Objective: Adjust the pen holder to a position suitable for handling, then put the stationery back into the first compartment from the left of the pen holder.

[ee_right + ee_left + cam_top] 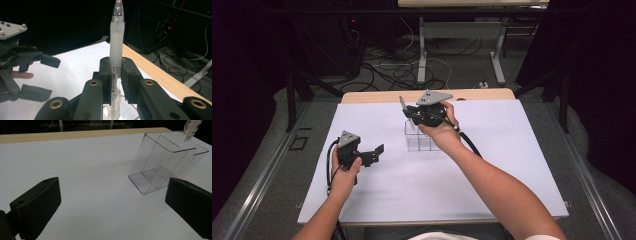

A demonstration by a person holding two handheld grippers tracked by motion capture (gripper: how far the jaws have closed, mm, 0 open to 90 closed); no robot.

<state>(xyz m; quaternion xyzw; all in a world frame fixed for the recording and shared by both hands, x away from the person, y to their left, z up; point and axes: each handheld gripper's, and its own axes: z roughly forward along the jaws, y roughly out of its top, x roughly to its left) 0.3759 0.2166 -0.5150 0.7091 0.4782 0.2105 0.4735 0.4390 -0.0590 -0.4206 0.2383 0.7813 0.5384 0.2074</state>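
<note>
A translucent pen (116, 47) with a clear tip stands between the jaws of my right gripper (116, 67), which is shut on its barrel. In the high view my right gripper (410, 118) holds the pen (403, 106) tilted over a clear plastic holder (419, 138) with two compartments, which stands on the white sheet. The pen's lower end (189, 130) hangs just above the holder's (160, 162) far rim. Left of the holder my left gripper (376, 155) hovers low over the sheet, open with nothing between its jaws (113, 202).
A white sheet (492, 165) covers most of the wooden table (377, 96). Beyond the table's far edge lie floor cables (397, 70) and the legs of another table (422, 55). Dark frame struts stand at both sides.
</note>
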